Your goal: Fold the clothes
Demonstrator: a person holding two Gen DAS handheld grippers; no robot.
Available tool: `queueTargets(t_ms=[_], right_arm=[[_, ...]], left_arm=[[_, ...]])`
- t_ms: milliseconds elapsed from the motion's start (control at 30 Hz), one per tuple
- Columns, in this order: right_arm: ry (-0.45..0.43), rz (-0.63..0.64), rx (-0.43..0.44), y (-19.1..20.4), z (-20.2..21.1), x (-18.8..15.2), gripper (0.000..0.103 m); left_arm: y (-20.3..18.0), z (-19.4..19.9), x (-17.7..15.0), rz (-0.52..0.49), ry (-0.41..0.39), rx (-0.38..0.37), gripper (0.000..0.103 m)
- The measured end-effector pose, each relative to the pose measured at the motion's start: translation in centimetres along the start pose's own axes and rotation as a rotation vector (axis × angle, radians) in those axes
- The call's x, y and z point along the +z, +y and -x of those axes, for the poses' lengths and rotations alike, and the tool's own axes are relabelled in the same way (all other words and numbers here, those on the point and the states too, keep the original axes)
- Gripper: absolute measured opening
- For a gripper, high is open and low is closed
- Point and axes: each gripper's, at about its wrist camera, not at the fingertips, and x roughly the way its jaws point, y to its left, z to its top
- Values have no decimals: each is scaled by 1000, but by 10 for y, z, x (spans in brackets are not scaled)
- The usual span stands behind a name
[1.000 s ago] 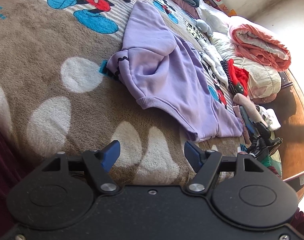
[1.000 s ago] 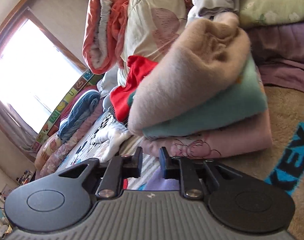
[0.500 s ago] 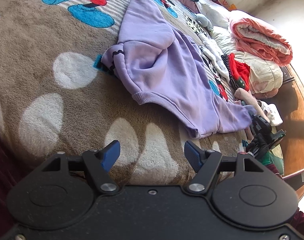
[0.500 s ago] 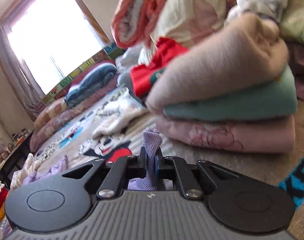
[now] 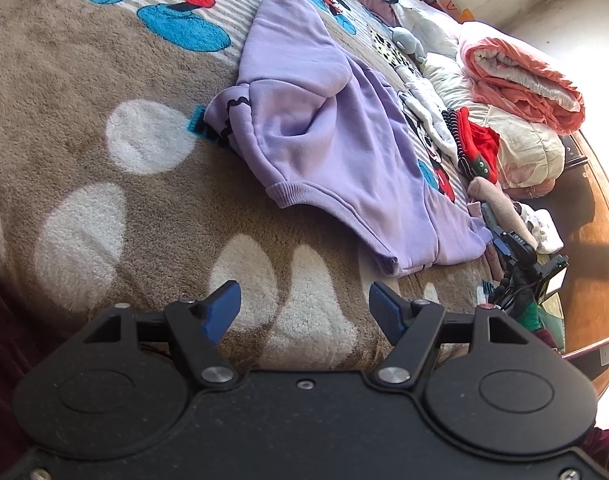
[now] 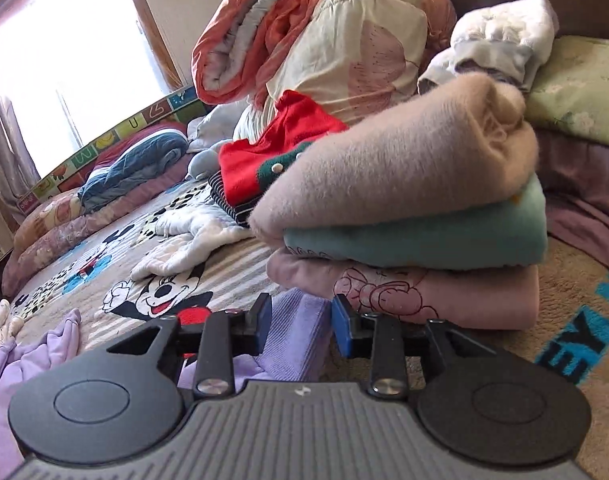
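A lilac sweatshirt [image 5: 324, 132] lies crumpled on the brown Mickey Mouse blanket [image 5: 84, 92]; a ribbed cuff points toward me. My left gripper [image 5: 304, 312] is open and empty, hovering over the blanket short of the sweatshirt's hem. In the right wrist view my right gripper [image 6: 300, 322] is open, its blue pads either side of a ribbed lilac cuff [image 6: 292, 328] that lies between them, not pinched. My right gripper also shows at the sweatshirt's right end in the left wrist view [image 5: 516, 248].
A stack of folded clothes, beige [image 6: 392, 160], teal [image 6: 424, 236] and pink [image 6: 444, 296], stands just beyond the right gripper. Red garment [image 6: 272, 156], rolled quilts [image 6: 304, 28], white clothes [image 6: 192, 240] and pillows lie behind. The bed's wooden edge [image 5: 600, 216] is at the right.
My right gripper was shut on the lilac cuff half a second ago; its jaws have now opened and the cuff lies loose. The sweatshirt's right sleeve was drawn outward. The left gripper stays open.
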Motion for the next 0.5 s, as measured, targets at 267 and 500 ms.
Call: queueTargets(t_ms=[267, 500], right_arm=[[51, -260, 334, 51, 31, -33, 51], [238, -349, 546, 98, 23, -107, 67]], left_arm=[[-9, -3, 2, -35, -13, -7, 70], [-20, 3, 39, -117, -118, 83, 70]])
